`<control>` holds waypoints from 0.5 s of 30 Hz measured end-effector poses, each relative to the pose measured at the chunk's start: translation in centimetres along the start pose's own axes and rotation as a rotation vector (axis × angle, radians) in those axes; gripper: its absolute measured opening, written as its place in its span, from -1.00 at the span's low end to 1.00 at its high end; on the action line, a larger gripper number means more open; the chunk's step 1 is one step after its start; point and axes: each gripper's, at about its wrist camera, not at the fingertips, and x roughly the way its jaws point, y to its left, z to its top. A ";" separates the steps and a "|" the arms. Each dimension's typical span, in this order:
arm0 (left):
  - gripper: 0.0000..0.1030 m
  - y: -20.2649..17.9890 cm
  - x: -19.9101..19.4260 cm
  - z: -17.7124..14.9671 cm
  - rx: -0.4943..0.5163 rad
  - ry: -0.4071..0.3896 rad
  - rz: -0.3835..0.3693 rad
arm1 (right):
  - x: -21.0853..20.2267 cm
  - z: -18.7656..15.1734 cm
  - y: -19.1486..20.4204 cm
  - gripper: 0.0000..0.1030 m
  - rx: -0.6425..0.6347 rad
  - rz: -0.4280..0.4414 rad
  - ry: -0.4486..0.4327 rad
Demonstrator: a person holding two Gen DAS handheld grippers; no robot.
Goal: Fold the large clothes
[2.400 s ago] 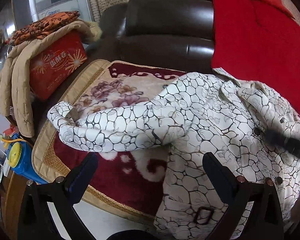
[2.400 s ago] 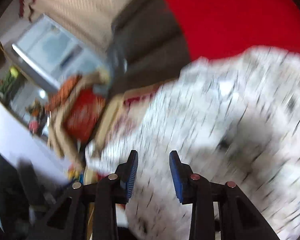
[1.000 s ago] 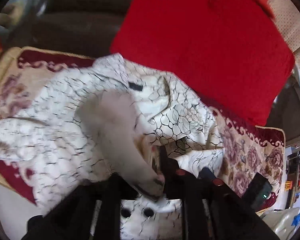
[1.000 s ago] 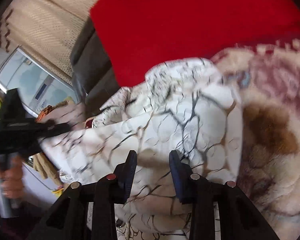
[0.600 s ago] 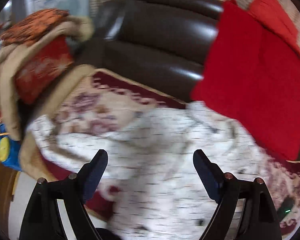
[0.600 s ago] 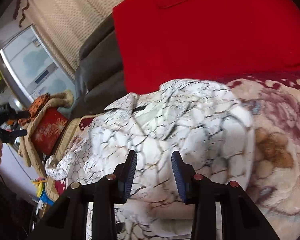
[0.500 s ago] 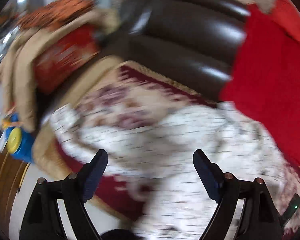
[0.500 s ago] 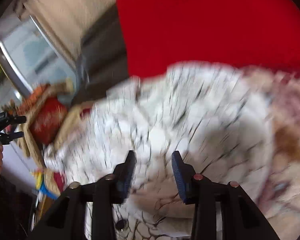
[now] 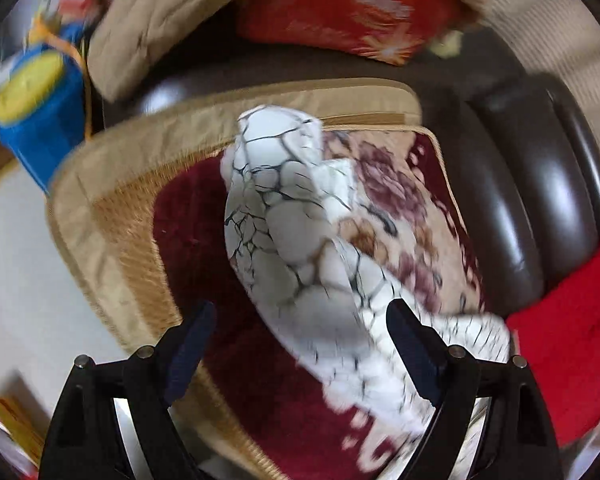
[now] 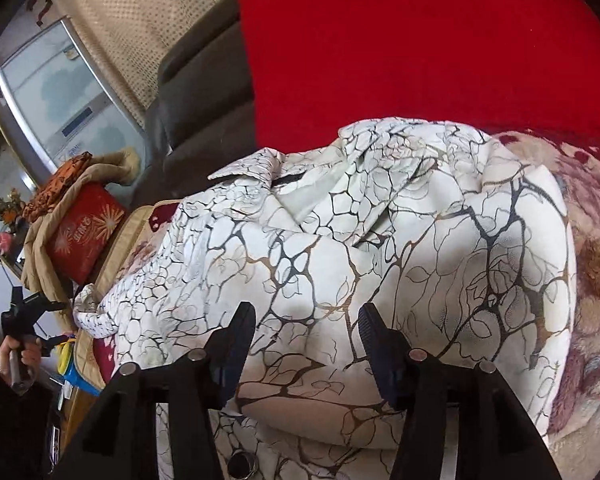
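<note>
Left wrist view: the left gripper (image 9: 296, 344) is seen with jaws wide apart, nothing clamped — the coat sleeve (image 9: 284, 216) lies on the floral sofa mat (image 9: 188, 240). Right wrist view: right gripper (image 10: 306, 334) jaws stand apart, unclamped, over the crackle-print coat (image 10: 340, 248), spread before a red cushion (image 10: 400, 52).

Your left wrist view is smeared by motion: the white patterned coat sleeve (image 9: 296, 248) is streaked low down, and the blue and yellow toy (image 9: 40, 116) at the upper left is soft. Glare sits in bright bands on the dark leather sofa (image 9: 540, 208). Your right wrist view is sharp and evenly bright; daylight comes from the window (image 10: 64, 96) at the left, and a soft shadow lies on the coat above the right tool (image 10: 306, 326). Both views bend strongly and go black at the corners.
</note>
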 end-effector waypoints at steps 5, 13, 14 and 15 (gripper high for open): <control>0.37 -0.6 4.2 1.5 -0.009 0.040 0.027 | 1.1 -0.6 0.4 0.12 -0.032 -0.030 0.011; -0.92 -8.9 1.7 -0.7 0.298 -0.054 0.102 | -0.3 0.0 -0.3 0.12 -0.004 -0.012 -0.038; -0.92 -11.4 0.1 -1.8 0.373 -0.072 0.070 | -0.8 0.2 -0.6 0.12 0.011 -0.004 -0.054; -0.92 -13.5 -1.2 -2.9 0.433 -0.083 0.040 | -1.3 0.5 -0.8 0.12 0.024 0.002 -0.067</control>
